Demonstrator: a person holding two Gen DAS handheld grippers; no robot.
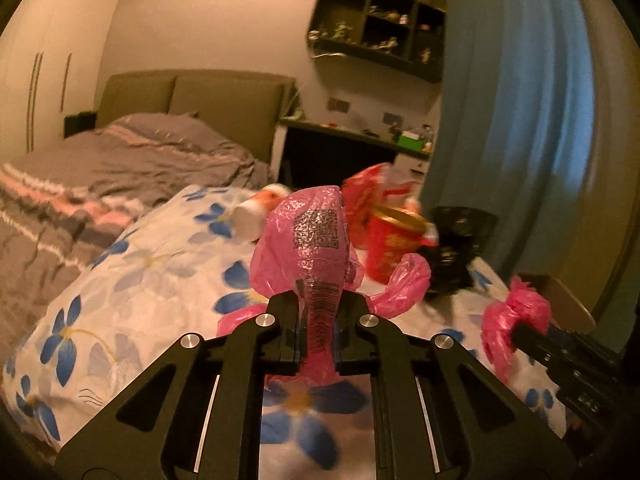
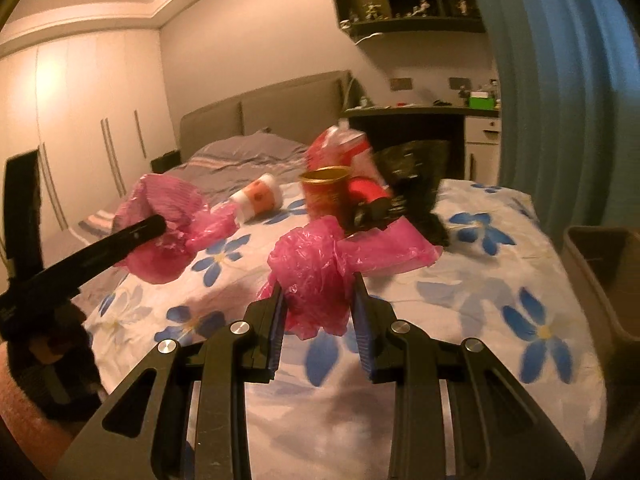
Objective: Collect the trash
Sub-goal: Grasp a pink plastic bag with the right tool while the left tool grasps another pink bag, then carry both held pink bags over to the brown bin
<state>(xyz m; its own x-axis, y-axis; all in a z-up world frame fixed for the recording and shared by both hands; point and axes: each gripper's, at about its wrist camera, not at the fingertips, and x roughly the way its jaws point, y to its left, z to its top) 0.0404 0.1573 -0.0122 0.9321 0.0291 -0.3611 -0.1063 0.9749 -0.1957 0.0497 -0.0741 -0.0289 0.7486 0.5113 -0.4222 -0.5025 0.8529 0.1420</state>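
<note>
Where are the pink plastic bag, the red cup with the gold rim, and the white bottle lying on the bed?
pink plastic bag [image 1: 316,236], left wrist view, on its printed code patch.
red cup [image 2: 326,196], right wrist view, on its side wall.
white bottle [image 2: 258,199], right wrist view, on its orange-spotted label.

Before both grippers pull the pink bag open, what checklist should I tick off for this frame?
1. Left gripper shut on pink bag: ok.
2. Right gripper on the bag's other end: ok; plastic sits between its fingers, firmness cannot tell.
3. Bag mouth open: not ok, it looks bunched.
4. Trash within view: ok; red cup, white cup and black bag lie on the bed.
5. Bag free of the other trash: cannot tell.
</note>
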